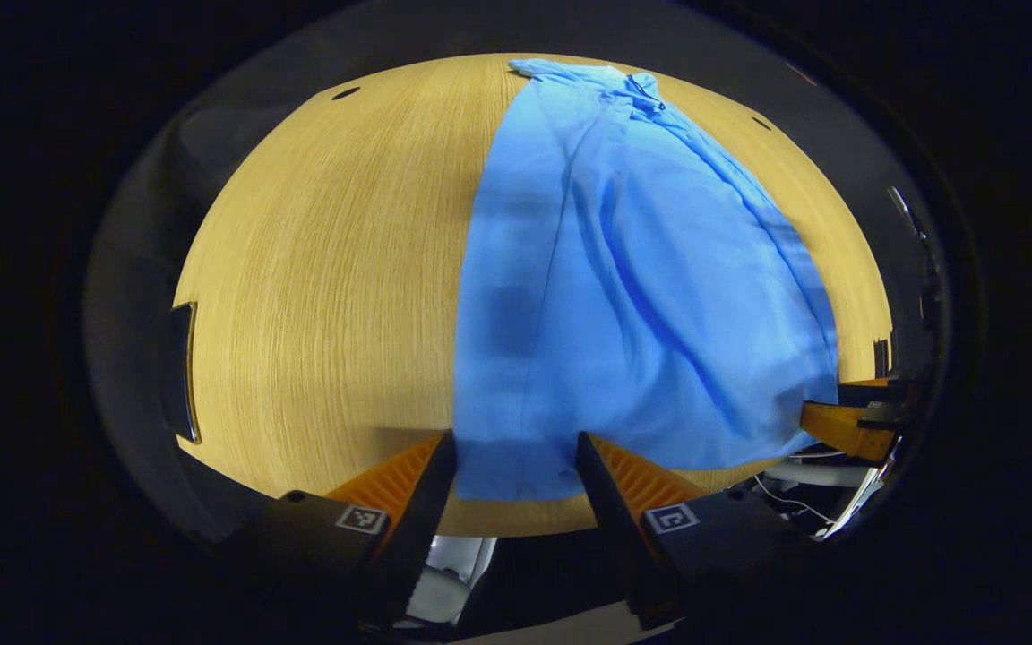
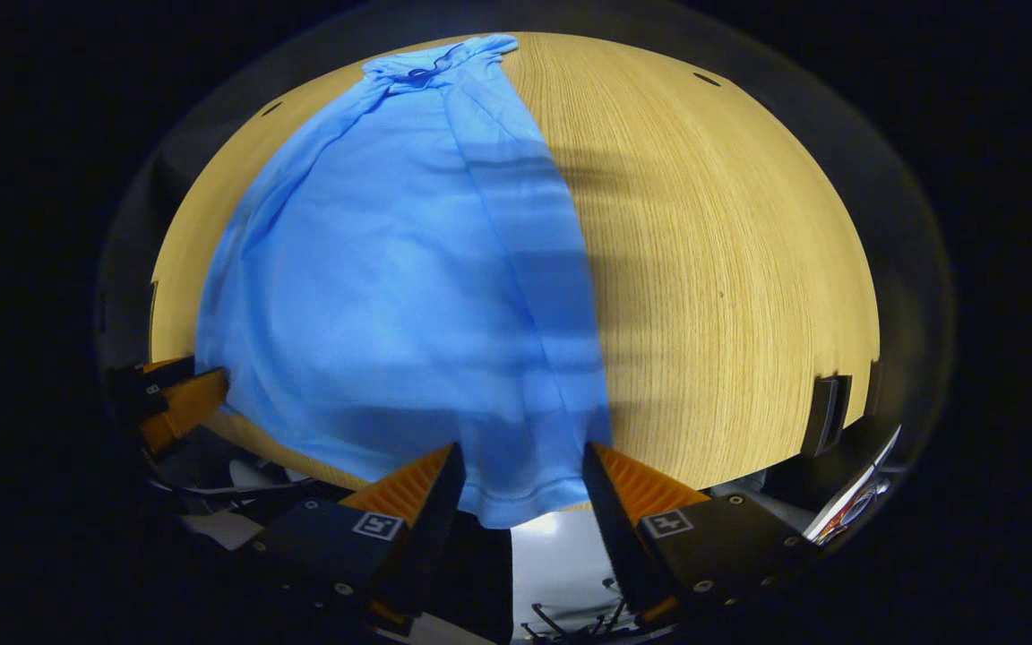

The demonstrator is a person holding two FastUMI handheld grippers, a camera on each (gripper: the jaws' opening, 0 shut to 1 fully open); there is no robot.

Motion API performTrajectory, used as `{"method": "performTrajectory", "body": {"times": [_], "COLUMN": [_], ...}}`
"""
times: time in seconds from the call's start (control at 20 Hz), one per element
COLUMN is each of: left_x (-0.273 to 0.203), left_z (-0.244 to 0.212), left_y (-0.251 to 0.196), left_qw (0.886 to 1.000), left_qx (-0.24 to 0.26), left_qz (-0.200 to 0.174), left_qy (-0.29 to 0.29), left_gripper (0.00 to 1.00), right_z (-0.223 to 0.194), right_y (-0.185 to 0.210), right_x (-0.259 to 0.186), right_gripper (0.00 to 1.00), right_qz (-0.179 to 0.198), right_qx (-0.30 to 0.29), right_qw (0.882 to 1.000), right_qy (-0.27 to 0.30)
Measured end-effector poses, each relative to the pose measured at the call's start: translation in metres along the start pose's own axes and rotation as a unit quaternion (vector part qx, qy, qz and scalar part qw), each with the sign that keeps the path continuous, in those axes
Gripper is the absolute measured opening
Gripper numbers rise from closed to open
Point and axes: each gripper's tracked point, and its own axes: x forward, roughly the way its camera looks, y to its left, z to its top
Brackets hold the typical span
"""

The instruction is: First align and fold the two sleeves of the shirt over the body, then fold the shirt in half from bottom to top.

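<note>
Shirt [image 1: 623, 296], soft creased cloth, narrow on grained wood table [image 1: 328, 296]; left tongs [image 1: 516, 466], right tongs [image 2: 520, 479] released, straddling hem.

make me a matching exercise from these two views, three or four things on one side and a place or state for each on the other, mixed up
Things
1. shirt
2. table
3. left gripper
4. collar

Places or states
A. bare wood grain beside the cloth
B. open, a finger on each side of the hem at the near edge
C. at the far end of the cloth, away from both grippers
D. blue, lying narrow and lengthwise with sleeves already folded in

Pairs: 1-D, 2-A, 3-B, 4-C

The right gripper stands the same way at its own hem corner.
</note>
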Motion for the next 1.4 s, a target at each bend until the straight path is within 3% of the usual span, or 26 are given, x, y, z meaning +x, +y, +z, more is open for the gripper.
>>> {"method": "performTrajectory", "body": {"times": [0.05, 0.1, 0.15, 0.2, 0.25, 0.3, 0.4, 0.45, 0.75, 1.4], "left_x": [0.001, 0.001, 0.000, 0.000, 0.002, 0.002, 0.002, 0.001, -0.025, -0.042], "left_z": [-0.002, -0.001, -0.001, 0.000, 0.005, 0.004, 0.005, 0.008, 0.073, 0.211], "left_y": [-0.002, -0.005, -0.011, -0.016, -0.021, -0.025, -0.022, -0.014, 0.004, 0.003], "left_qw": [1.000, 1.000, 1.000, 0.999, 0.998, 0.997, 0.996, 0.997, 0.995, 0.988], "left_qx": [-0.006, -0.008, -0.013, -0.019, -0.015, -0.017, -0.036, -0.038, -0.037, -0.048], "left_qz": [-0.002, -0.009, -0.024, -0.036, -0.053, -0.070, -0.080, -0.066, -0.051, -0.056], "left_qy": [-0.001, -0.002, -0.003, -0.005, -0.012, -0.015, -0.013, -0.015, -0.073, -0.138], "left_gripper": [0.70, 0.58, 0.46, 0.28, 0.11, 0.05, 0.04, 0.04, 0.04, 0.04], "right_z": [0.000, 0.001, 0.001, 0.003, 0.002, 0.004, 0.010, 0.017, 0.087, 0.221], "right_y": [-0.001, -0.001, -0.001, 0.001, 0.002, 0.003, 0.009, 0.013, 0.027, 0.009], "right_x": [-0.001, -0.002, 0.000, 0.001, -0.001, 0.000, -0.004, -0.007, -0.046, -0.076], "right_gripper": [0.67, 0.46, 0.45, 0.21, 0.13, 0.03, 0.01, 0.01, 0.00, 0.01], "right_qz": [0.001, 0.002, 0.004, 0.009, 0.008, 0.010, 0.026, 0.036, 0.066, 0.063], "right_qx": [-0.004, -0.006, -0.009, -0.012, -0.011, -0.018, -0.013, -0.001, -0.001, -0.016], "right_qw": [1.000, 1.000, 1.000, 1.000, 1.000, 1.000, 1.000, 0.999, 0.994, 0.985], "right_qy": [-0.004, -0.008, -0.011, -0.013, -0.015, -0.016, -0.013, -0.016, -0.088, -0.159]}}
